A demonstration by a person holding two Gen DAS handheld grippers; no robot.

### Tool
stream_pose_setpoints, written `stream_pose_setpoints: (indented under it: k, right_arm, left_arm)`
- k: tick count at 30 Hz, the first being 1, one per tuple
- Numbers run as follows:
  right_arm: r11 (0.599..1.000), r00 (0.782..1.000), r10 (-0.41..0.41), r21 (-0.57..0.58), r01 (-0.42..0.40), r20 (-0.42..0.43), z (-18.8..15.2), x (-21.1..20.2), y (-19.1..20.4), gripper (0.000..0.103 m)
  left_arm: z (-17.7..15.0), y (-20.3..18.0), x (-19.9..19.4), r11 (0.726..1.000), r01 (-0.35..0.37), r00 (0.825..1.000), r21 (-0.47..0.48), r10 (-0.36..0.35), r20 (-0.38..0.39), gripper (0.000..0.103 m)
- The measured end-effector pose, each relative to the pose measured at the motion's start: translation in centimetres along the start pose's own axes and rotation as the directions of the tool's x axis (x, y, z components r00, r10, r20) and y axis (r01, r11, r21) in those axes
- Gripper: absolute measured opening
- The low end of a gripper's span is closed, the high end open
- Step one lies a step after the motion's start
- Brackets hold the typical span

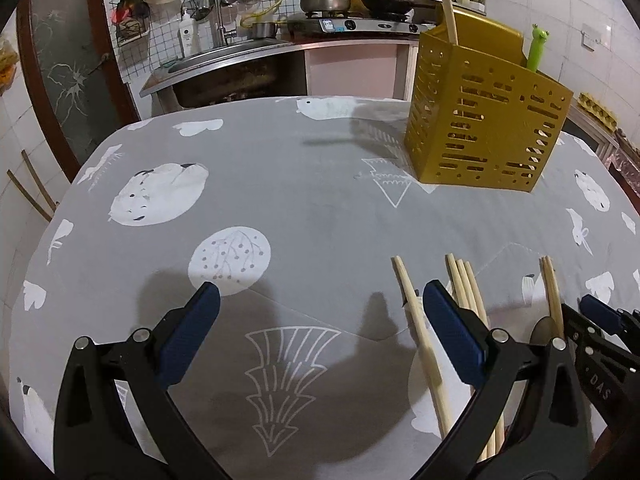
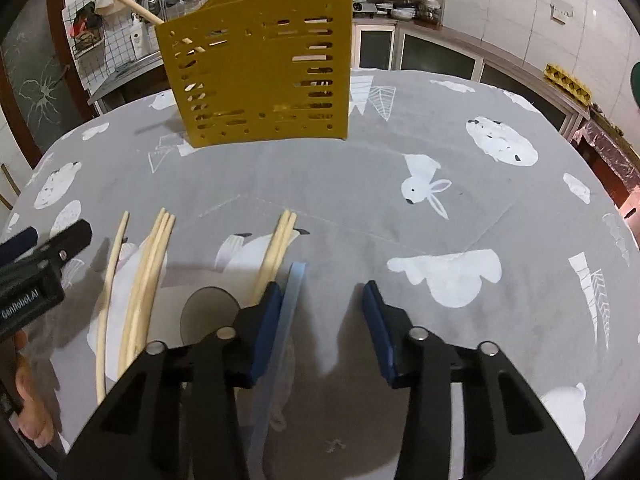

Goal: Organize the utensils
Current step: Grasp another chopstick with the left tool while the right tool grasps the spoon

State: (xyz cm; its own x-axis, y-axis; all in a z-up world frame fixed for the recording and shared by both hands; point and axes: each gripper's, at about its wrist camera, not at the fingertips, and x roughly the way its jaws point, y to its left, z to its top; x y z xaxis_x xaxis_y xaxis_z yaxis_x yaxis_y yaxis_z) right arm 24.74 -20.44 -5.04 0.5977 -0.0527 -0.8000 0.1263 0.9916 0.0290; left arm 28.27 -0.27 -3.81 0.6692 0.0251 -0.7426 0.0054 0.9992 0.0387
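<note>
Utensils lie loose on the tabletop (image 2: 500, 168), which is covered with a grey cloth printed with white animals and trees. In the right wrist view, going from left to right along the lower part of the frame: a single pale wooden chopstick (image 2: 110, 280), then a bundle of three pale wooden chopsticks (image 2: 150, 276), then a round grey spoon bowl (image 2: 206, 312) partly hidden behind the tongs, then a pair of pale wooden chopsticks (image 2: 278, 246), and just beside them a translucent light-blue flat handle (image 2: 286, 308).

The left tongs (image 1: 320, 300), in the lower centre of the left wrist view, are spread wide with only cloth between the blue pads. The right tongs (image 2: 322, 292) are partly apart; the blue handle lies along the inner side of their left pad, and I cannot tell if it touches.

The yellow perforated plastic utensil holder (image 2: 260, 76) stands upright in the upper centre. A wooden stick (image 1: 447, 4) and a green frog-topped utensil (image 1: 536, 50) stand in it.
</note>
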Motion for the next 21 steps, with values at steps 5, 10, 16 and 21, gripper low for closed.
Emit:
stream_pose_setpoints:
  k: [5,10,16,21]
  right_arm:
    - [1.000,1.000,0.007,-0.006,-0.007,0.010,0.5,0.5,0.0,0.015]
    - [1.000,1.000,0.027,-0.010,-0.027,0.002,1.6,1.0,-0.7,0.009]
    - [0.999,0.999,0.050,-0.009,-0.050,-0.001,2.7,1.8,-2.0,0.008]
    - [0.998,0.998,0.065,-0.005,-0.065,0.019,2.5,1.9,-2.1,0.008]
  left_arm:
    - [-0.1,-0.4,0.7,1.000,0.015,1.000,-0.003,-0.015,-0.024,0.098]
    - [-0.1,-1.2,1.6,0.999,0.030,0.998,-0.011,-0.031,-0.061,0.094]
    - [0.2,-2.4,3.0,0.999,0.048,0.992,-0.022,-0.050,-0.114,0.076]
    - [0.6,-3.2,3.2,0.999,0.050,0.993,-0.021,-0.052,-0.111,0.055]
